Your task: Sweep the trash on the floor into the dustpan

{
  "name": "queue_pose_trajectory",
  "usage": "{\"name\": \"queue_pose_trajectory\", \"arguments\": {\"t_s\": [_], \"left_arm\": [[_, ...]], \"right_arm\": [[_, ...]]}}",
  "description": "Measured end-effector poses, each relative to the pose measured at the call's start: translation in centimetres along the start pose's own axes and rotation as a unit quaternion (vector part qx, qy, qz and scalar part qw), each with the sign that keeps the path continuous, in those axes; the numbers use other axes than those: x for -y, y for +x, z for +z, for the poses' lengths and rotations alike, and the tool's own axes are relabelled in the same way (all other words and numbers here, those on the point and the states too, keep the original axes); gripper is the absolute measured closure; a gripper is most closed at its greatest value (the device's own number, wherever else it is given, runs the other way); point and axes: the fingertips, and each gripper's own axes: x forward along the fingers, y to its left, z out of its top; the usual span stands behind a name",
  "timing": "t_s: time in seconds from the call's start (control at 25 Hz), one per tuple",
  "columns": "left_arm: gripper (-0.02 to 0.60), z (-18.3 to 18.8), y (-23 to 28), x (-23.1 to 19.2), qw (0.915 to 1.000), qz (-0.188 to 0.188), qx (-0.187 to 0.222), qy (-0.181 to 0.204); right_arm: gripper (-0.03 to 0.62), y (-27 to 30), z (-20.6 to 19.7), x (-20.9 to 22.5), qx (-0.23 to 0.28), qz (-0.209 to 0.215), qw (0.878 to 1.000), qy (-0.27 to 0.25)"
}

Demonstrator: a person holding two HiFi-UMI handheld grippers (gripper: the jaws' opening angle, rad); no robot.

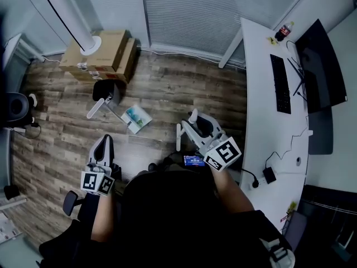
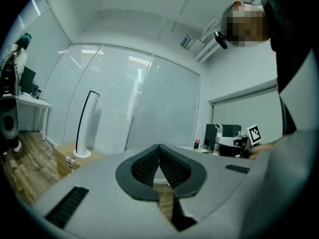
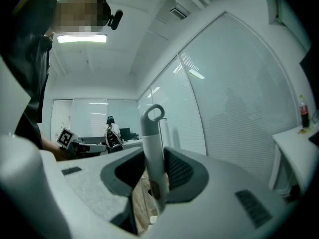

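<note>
A dark dustpan (image 1: 106,92) with a white handle lies on the wood floor ahead of my left gripper (image 1: 104,144). A small blue-and-white packet (image 1: 135,118) lies on the floor just right of it. My left gripper (image 2: 159,156) is shut, its ribbed pads meeting with nothing between them. My right gripper (image 1: 196,128) is shut on an upright white broom handle (image 3: 152,138) with a loop at its top, held between the dark pads (image 3: 180,171) of the right gripper (image 3: 154,171). The broom's head is hidden.
Cardboard boxes (image 1: 100,52) and a white tower fan (image 1: 72,15) stand by the blinds at the back. A white desk (image 1: 262,105) with a keyboard (image 1: 280,82), a monitor (image 1: 321,66) and a bottle (image 1: 284,31) runs along the right. A chair base (image 1: 17,106) stands at the left.
</note>
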Motion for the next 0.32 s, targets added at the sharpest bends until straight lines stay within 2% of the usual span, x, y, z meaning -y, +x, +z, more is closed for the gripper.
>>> {"name": "queue_pose_trajectory", "arguments": {"t_s": [0.32], "left_arm": [[0.586, -0.6, 1.4, 0.4, 1.0, -0.001, -0.007, -0.005]], "right_arm": [[0.487, 0.1, 0.2, 3.5, 0.009, -0.019, 1.0, 0.013]]}}
